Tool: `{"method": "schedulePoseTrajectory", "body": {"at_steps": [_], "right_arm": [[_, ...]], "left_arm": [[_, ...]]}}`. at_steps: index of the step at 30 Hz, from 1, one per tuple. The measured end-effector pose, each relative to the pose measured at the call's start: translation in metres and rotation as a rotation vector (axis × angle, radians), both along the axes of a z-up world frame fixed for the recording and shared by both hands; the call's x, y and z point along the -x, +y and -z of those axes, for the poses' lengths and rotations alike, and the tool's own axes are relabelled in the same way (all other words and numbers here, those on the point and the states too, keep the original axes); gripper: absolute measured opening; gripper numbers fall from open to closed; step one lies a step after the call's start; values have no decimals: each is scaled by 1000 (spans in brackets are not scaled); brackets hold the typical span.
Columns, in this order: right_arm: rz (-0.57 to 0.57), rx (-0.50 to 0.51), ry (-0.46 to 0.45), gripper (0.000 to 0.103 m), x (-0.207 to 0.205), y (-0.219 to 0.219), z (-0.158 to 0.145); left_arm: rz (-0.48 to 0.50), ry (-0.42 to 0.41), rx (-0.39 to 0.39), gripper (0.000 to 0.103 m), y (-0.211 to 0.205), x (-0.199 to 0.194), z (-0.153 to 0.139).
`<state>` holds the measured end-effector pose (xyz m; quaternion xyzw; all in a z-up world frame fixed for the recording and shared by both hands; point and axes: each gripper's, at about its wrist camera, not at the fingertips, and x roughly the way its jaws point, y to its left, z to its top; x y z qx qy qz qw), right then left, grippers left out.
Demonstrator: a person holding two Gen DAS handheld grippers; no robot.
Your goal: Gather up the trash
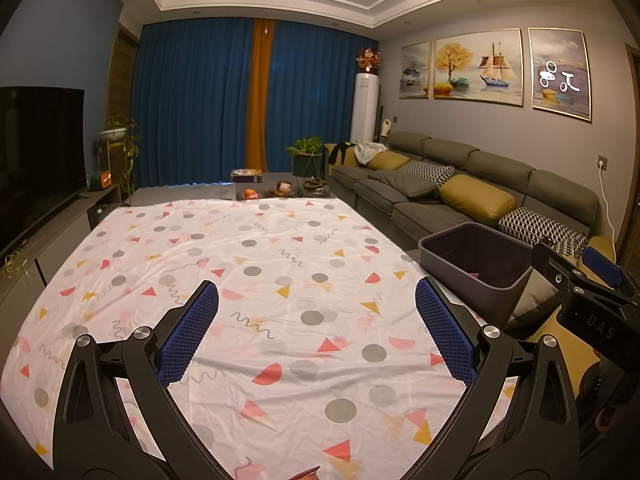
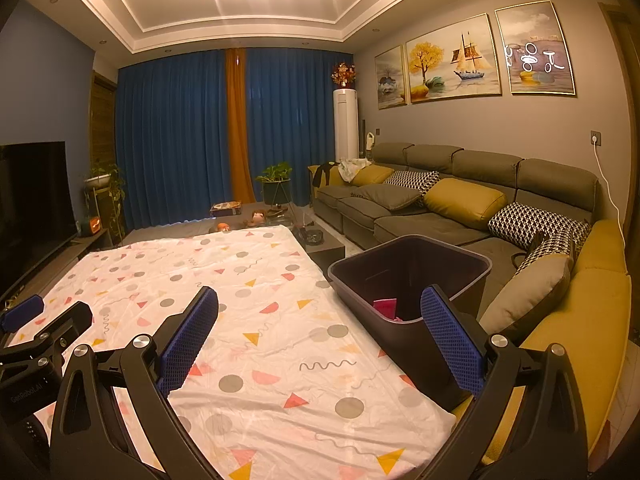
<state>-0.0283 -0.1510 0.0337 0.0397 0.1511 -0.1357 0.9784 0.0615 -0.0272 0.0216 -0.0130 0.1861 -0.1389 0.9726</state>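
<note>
Holding my left gripper (image 1: 316, 320) and right gripper (image 2: 320, 328) wide apart and empty above the patterned tablecloth (image 1: 280, 264), beside the dark bin (image 2: 404, 276) containing pink scraps (image 2: 386, 307).

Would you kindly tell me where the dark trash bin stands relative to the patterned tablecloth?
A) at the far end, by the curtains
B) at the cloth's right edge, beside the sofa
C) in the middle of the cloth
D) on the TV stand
B: the dark trash bin stands at the right edge of the patterned tablecloth, between it and the sofa, with pink scraps inside.
</note>
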Motion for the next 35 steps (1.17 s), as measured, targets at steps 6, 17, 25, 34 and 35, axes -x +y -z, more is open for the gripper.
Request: {"method": "schedulePoseTrajectory", "body": {"at_steps": [6,17,25,34,35], "right_arm": [[1,0,1,97,0,0,0],[0,-1,0,97,2,0,2],[0,-3,3,97,1,0,3],[0,-6,2,97,1,0,6],[0,-6,2,97,1,0,6]], "left_arm": [[10,2,5,97,-3,1,0],[14,13,15,86,0,-1,4],[15,18,15,86,0,-1,4],[-8,30,28,95,7,-4,5],[-11,28,27,95,8,-4,5]]}}
